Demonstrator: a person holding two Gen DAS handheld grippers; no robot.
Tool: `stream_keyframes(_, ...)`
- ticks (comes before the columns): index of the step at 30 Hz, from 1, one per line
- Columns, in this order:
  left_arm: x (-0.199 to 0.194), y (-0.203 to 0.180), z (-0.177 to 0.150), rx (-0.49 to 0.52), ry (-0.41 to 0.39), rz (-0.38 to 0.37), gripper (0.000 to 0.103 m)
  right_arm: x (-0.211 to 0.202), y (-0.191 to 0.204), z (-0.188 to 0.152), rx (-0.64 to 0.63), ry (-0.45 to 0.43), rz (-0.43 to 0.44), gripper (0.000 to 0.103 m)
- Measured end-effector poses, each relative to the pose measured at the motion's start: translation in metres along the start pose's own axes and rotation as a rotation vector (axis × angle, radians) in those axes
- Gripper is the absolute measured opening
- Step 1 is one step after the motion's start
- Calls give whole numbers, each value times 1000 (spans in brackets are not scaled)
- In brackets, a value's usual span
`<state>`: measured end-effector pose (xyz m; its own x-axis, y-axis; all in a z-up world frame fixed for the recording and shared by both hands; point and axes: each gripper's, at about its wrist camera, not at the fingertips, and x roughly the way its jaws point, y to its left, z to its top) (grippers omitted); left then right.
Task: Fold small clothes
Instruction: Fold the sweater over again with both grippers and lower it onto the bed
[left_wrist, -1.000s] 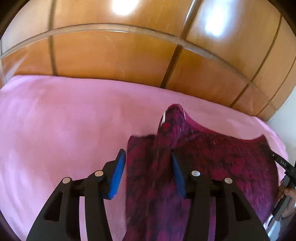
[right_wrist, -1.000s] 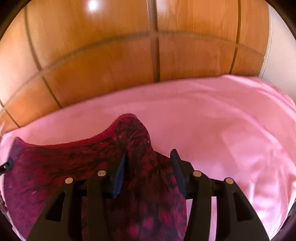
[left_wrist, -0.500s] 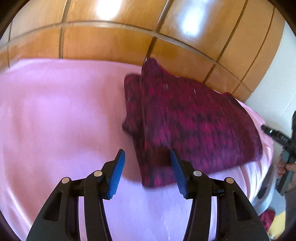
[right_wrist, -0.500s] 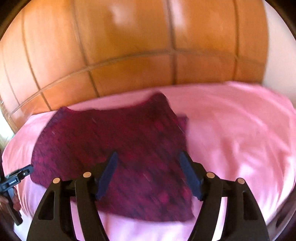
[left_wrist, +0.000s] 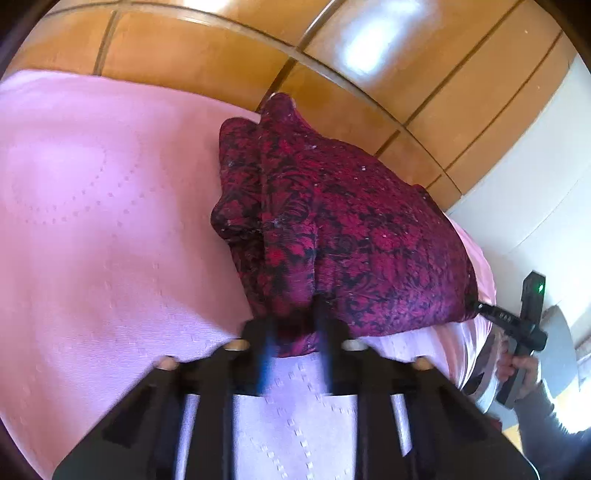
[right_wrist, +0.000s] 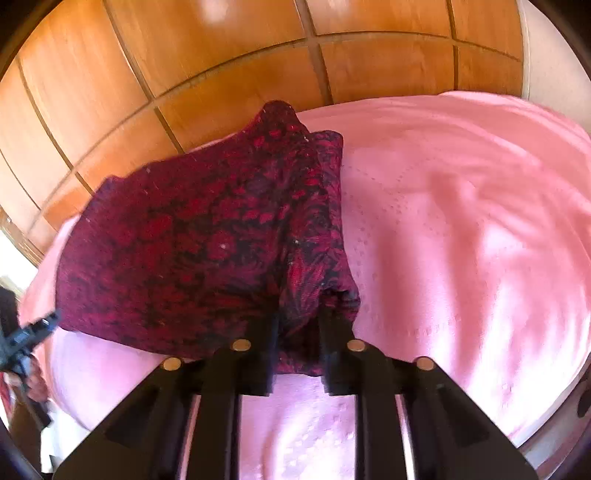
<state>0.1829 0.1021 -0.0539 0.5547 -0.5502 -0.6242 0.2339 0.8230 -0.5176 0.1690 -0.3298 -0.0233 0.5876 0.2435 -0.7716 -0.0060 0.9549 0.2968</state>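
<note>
A dark red and black patterned knit garment lies folded on a pink bedspread. It also shows in the right wrist view. My left gripper is shut on the garment's near left corner. My right gripper is shut on the near right corner. The right gripper also appears at the right edge of the left wrist view, and the left gripper at the left edge of the right wrist view.
A glossy wooden panelled headboard stands behind the bed. A white wall is at the right. The pink bedspread stretches wide beside the garment.
Both grippers were open and drawn back from the garment half a second ago. They have since moved in to its near edge and closed on its two near corners.
</note>
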Motion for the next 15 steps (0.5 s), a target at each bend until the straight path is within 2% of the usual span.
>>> stream_keyframes(8, -45, -17, -14, -7, -29, -51, 8, -62, 2, -5, -16, -42, 96, 12)
stream_keyframes(12, -64, -31, -42, -11, 13, -57, 9, -75, -8, -24, 0, 5, 88, 12)
stream_keyframes(14, -65, -34, -53, -23, 42, -23, 10, -70, -14, -36, 4, 53, 60, 12)
stream_keyframes(15, -67, -34, -55, -29, 35, 1, 11, -68, -15, -39, 1, 67, 52, 16)
